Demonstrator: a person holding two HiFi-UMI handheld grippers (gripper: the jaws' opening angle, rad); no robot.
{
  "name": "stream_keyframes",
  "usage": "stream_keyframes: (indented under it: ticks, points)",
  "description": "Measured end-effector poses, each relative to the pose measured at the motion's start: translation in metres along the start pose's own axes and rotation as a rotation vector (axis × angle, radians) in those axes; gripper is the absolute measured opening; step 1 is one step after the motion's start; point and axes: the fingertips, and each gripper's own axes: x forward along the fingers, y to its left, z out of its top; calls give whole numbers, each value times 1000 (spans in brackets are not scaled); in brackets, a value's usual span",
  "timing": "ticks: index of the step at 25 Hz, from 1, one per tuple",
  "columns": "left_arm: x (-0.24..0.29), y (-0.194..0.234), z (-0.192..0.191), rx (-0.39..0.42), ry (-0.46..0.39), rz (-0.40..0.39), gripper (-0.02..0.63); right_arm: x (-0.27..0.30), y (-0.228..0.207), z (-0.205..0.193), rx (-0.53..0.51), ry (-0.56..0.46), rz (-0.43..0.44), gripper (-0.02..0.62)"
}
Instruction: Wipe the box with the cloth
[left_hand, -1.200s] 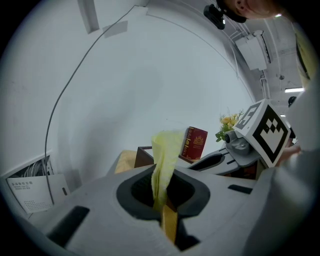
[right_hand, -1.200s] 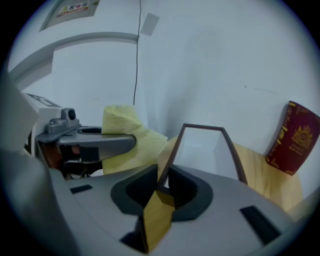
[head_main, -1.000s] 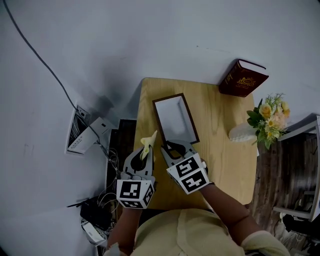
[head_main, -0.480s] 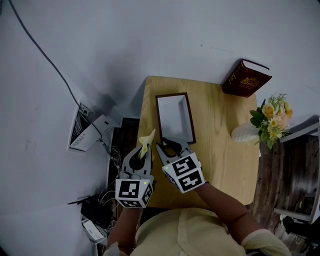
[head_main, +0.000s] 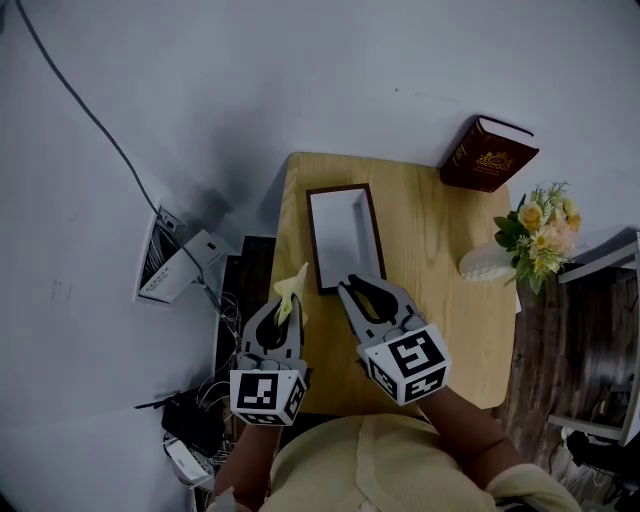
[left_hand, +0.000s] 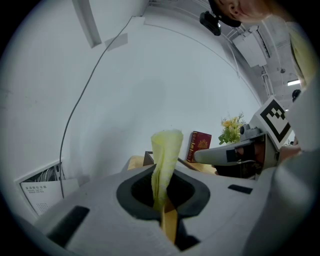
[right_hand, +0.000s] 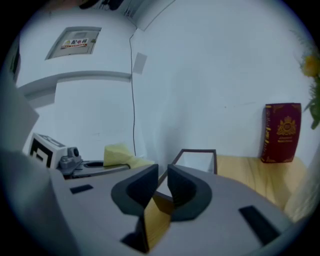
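Here the box (head_main: 345, 235) lies open, white inside.

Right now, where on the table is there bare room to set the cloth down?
The widest bare tabletop lies between the box and the vase, running back to the book. The near right corner is free too. Left of the box only a narrow strip shows. Crowded: the right edge, with the flowers.
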Motion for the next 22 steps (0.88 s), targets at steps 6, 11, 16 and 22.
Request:
stream_keyframes:
  ticks: [6, 11, 16, 22]
  points:
    - [-4, -14, -14, -15, 21, 8, 29, -49, -47, -5, 75, -57, -126, 51]
    - [5, -32, -38, -30, 74, -22, 28, -65, -63, -25, 113, -28, -167, 49]
    - [20, -51, -56, -25, 112, -64, 29, -69, -64, -48, 140, 9, -174, 49]
    - [38, -67, -69, -19, 149, -100, 29, -74, -66, -63, 171, 36, -176, 49]
